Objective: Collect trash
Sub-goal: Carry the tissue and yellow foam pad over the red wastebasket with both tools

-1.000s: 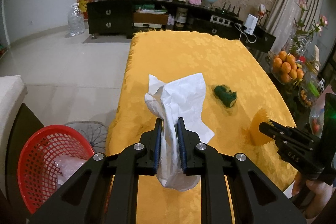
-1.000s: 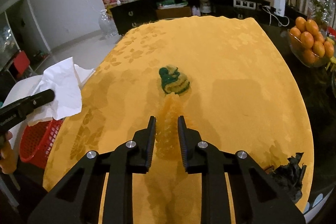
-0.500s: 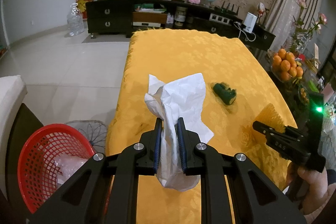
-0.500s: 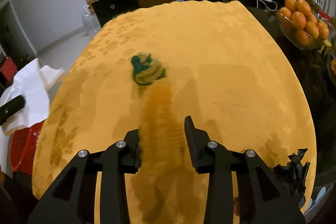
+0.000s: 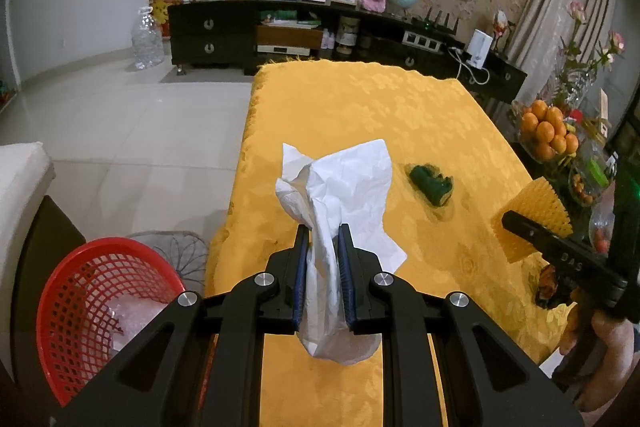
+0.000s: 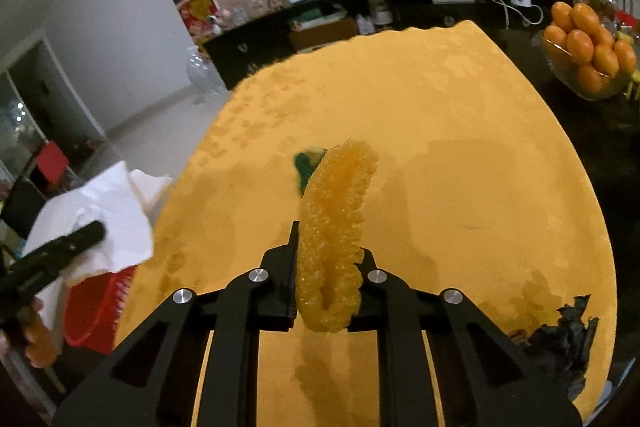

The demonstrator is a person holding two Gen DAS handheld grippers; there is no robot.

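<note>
My left gripper (image 5: 323,239) is shut on a crumpled white tissue (image 5: 340,195), held over the near edge of the yellow-clothed table (image 5: 380,115). A red mesh basket (image 5: 92,303) with clear plastic inside stands on the floor, low on the left. My right gripper (image 6: 326,247) is shut on a ribbed orange-yellow foam piece (image 6: 336,223), lifted off the cloth; in the left wrist view that foam piece (image 5: 532,223) shows at the right in the right gripper (image 5: 520,223). A green and yellow wrapper (image 5: 432,183) lies mid-table, half hidden behind the foam in the right wrist view (image 6: 306,163).
A crumpled black bag (image 6: 564,343) lies at the table's near right edge. A bowl of oranges (image 6: 588,59) sits on a dark side table to the right. A dark TV cabinet (image 5: 280,35) runs along the far wall, with a water bottle (image 5: 148,39) on the tiled floor.
The right gripper opened briefly, closed again on the foam piece and lifted it off the cloth, rolling a little. The left gripper and its tissue stayed still.
</note>
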